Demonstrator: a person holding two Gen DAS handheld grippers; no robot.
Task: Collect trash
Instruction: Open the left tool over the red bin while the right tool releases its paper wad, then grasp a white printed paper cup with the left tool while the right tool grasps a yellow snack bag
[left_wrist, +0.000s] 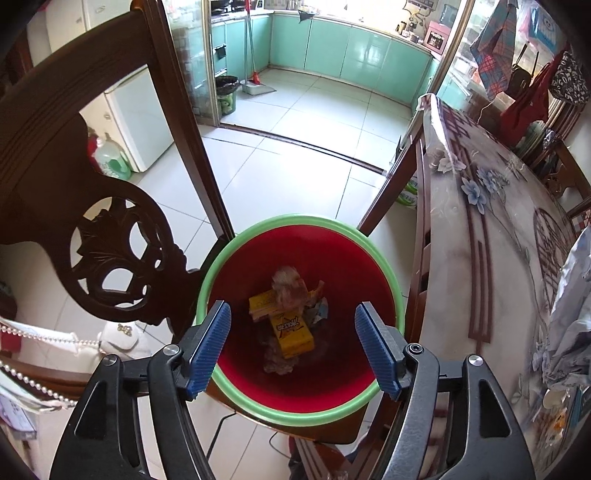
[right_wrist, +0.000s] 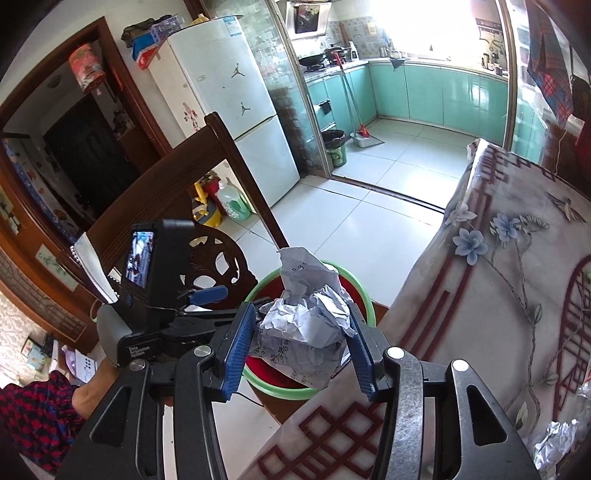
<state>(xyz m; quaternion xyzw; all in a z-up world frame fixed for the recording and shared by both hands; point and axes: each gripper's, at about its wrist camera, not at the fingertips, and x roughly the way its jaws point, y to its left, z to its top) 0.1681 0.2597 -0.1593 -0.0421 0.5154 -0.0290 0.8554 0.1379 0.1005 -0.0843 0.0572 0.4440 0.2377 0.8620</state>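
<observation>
A red bin with a green rim (left_wrist: 207, 280) stands on a chair seat beside the table. It holds a yellow snack box (left_wrist: 291, 334), a second yellow packet and crumpled wrappers. My left gripper (left_wrist: 293, 345) is open and empty, right above the bin's mouth. My right gripper (right_wrist: 301, 341) is shut on a crumpled white paper ball (right_wrist: 308, 317) and holds it over the bin (right_wrist: 364, 295), near the table edge. The left gripper's body (right_wrist: 159, 295) shows at the left of the right wrist view.
A carved dark wooden chair back (left_wrist: 110, 236) rises left of the bin. The table with a floral cloth (left_wrist: 498, 229) lies to the right, with crumpled foil (right_wrist: 557, 443) and more paper (left_wrist: 569, 317) on it. Tiled floor runs to the kitchen beyond.
</observation>
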